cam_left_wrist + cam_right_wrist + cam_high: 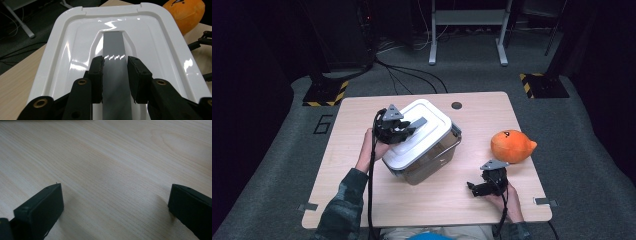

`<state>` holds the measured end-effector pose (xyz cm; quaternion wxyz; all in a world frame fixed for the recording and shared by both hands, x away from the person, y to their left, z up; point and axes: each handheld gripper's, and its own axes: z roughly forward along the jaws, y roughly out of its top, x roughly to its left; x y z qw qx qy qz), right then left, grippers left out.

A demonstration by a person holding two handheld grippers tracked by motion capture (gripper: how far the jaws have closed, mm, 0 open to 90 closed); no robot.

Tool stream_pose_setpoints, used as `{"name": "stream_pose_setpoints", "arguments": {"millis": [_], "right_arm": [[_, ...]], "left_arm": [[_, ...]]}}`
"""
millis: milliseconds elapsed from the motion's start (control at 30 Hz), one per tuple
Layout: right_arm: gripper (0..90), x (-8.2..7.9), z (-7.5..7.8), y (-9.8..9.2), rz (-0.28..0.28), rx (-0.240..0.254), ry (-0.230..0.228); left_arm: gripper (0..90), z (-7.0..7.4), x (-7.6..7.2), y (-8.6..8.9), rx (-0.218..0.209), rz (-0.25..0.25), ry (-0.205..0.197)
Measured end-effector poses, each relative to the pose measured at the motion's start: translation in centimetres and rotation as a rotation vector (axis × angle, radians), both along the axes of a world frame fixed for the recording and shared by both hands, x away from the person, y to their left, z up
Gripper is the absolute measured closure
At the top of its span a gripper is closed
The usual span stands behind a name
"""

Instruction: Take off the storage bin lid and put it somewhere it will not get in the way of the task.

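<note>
The left gripper (pixel 115 66) is clamped on the grey plastic handle (pixel 115 50) of the glossy white lid (pixel 419 131) on the clear storage box (pixel 432 162), mid-surface. Rigid, slippery plastic is best gripped there. The right gripper (pixel 115 207) is held wide open, empty.

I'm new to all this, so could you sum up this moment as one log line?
left gripper: shut on grey handle of white lid | right gripper: open over table | orange plush toy: untouched

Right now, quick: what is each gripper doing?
Left gripper: shut on the grey handle of the white plastic lid.
Right gripper: open, holding nothing, over the light wooden table.
</note>
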<state>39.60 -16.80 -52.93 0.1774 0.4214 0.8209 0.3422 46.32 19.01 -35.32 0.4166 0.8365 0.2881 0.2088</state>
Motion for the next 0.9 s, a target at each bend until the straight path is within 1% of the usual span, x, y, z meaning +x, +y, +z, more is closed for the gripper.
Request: {"name": "stream_pose_setpoints", "arguments": {"millis": [33,100,133,233,333,467,500,567,600,667,833,867,900], "right_arm": [[0.0,0.0,0.0,0.0,0.0,0.0,0.0],[0.0,0.0,0.0,0.0,0.001,0.0,0.0],[0.0,0.0,0.0,0.0,0.001,0.0,0.0],[0.0,0.0,0.0,0.0,0.006,-0.001,-0.001],[0.0,0.0,0.0,-0.1,0.008,-0.001,-0.001],[0.0,0.0,0.0,-0.1,0.009,-0.001,0.0],[0.0,0.0,0.0,-0.1,0.009,0.0,0.002],[0.0,0.0,0.0,0.0,0.004,0.002,0.003],[0.0,0.0,0.0,0.0,0.004,0.002,0.003],[0.0,0.0,0.0,0.0,0.002,0.003,0.003],[0.0,0.0,0.0,0.0,0.004,0.004,0.003],[0.0,0.0,0.0,0.0,0.004,0.004,0.003],[0.0,-0.1,0.0,0.0,0.005,0.003,0.003]], "left_arm": [[66.5,0.1,0.0,0.1,-0.003,0.005,0.005],[66.5,0.2,0.0,0.5,-0.002,0.009,-0.001],[66.6,0.2,-0.1,0.6,-0.006,0.017,-0.005],[66.5,0.3,-0.1,1.1,-0.019,0.031,0.002],[66.5,0.4,-0.1,1.4,-0.017,0.036,-0.002],[66.5,0.6,-0.1,2.1,-0.029,0.053,-0.003],[66.6,0.7,-0.1,2.3,-0.022,0.053,-0.004],[66.5,0.7,-0.1,2.8,-0.027,0.07,-0.006],[66.6,0.7,-0.1,2.8,-0.027,0.07,-0.006],[66.5,0.8,-0.2,3.4,-0.026,0.089,-0.004],[66.5,0.9,-0.2,4.5,-0.032,0.112,-0.007],[66.5,0.9,-0.2,4.5,-0.032,0.112,-0.007],[66.6,1.0,-0.2,4.9,-0.036,0.126,-0.006]]}}
